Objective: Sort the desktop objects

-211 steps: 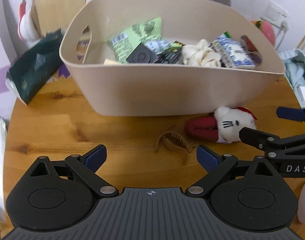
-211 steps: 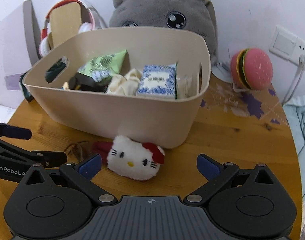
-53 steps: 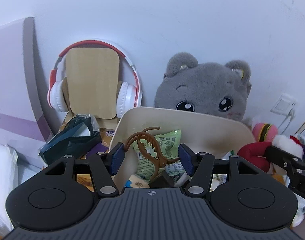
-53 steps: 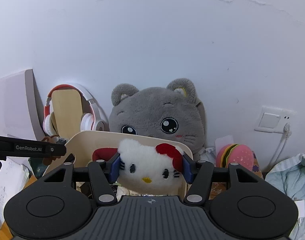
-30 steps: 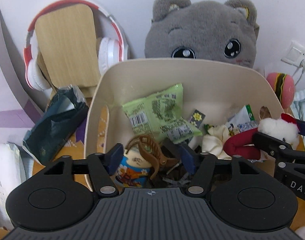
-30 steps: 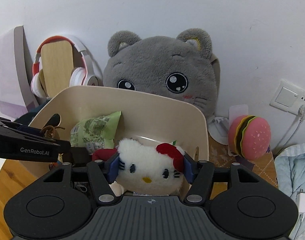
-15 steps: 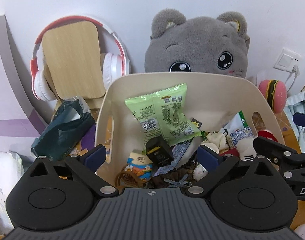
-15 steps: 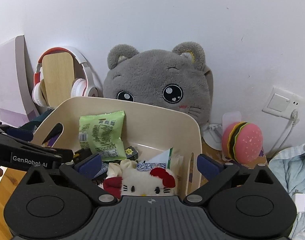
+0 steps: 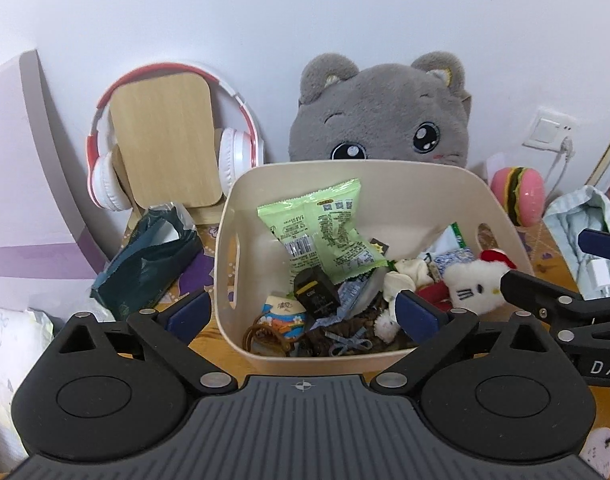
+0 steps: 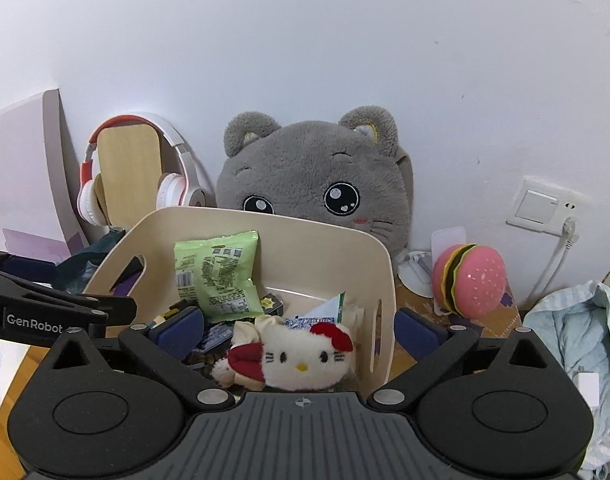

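A beige bin (image 9: 445,184) (image 10: 337,248) stands on the wooden table, filled with small items. The brown hair claw (image 9: 265,338) lies at its near left corner beside a cartoon-printed packet. The white cat plush with a red bow (image 9: 475,282) (image 10: 301,356) lies at the bin's right side. A green snack bag (image 9: 325,232) (image 10: 217,276) leans on the back wall. My left gripper (image 9: 303,314) hangs open above the bin, nothing between its fingers. My right gripper (image 10: 299,330) is open too, above the plush and apart from it.
A big grey cat cushion (image 9: 381,112) sits behind the bin against the wall. Red-and-white headphones (image 9: 105,168) hang on a wooden stand at the left, a dark green bag (image 9: 149,256) below them. A pink burger toy (image 10: 469,284) and pale blue cloth (image 10: 573,332) lie right.
Both grippers let go: the hair claw and the cat plush dropped into the bin. The jaws then spread wide and both grippers pulled up and back from the bin.
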